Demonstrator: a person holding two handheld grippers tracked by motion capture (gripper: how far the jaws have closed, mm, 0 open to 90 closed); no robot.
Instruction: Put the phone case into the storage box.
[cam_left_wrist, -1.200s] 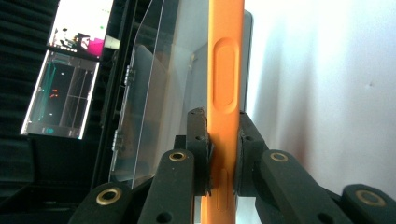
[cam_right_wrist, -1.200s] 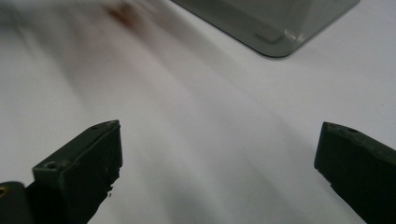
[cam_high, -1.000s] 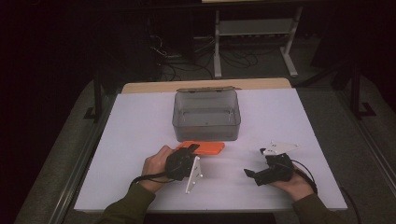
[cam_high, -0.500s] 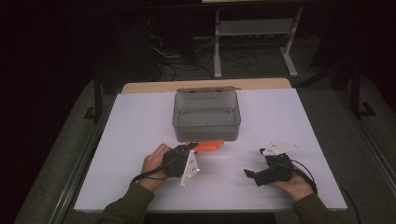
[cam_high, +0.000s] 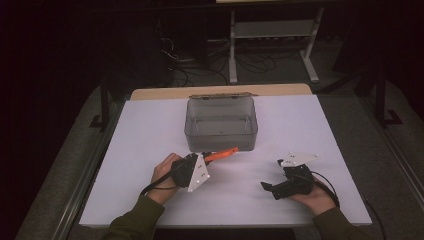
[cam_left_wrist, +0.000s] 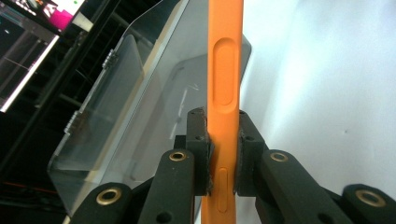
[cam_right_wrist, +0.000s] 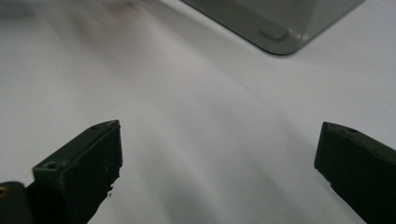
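Lifting orange tool (cam_high: 221, 155) toward grey box (cam_high: 221, 123), left hand-held gripper (cam_high: 200, 165) clamped

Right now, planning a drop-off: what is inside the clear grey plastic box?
The clear grey plastic box looks empty, bare floor showing. The orange tool, clamped in the left gripper, hides its near edge.

Orange tool handle (cam_left_wrist: 224, 93) between the black jaws of the left gripper (cam_left_wrist: 223, 149); smoke-grey translucent plastic box (cam_high: 221, 124) on a plain white table (cam_high: 325, 125); right gripper (cam_right_wrist: 219, 163) black, with a pale grey plate; olive-green sleeves (cam_high: 134, 220).
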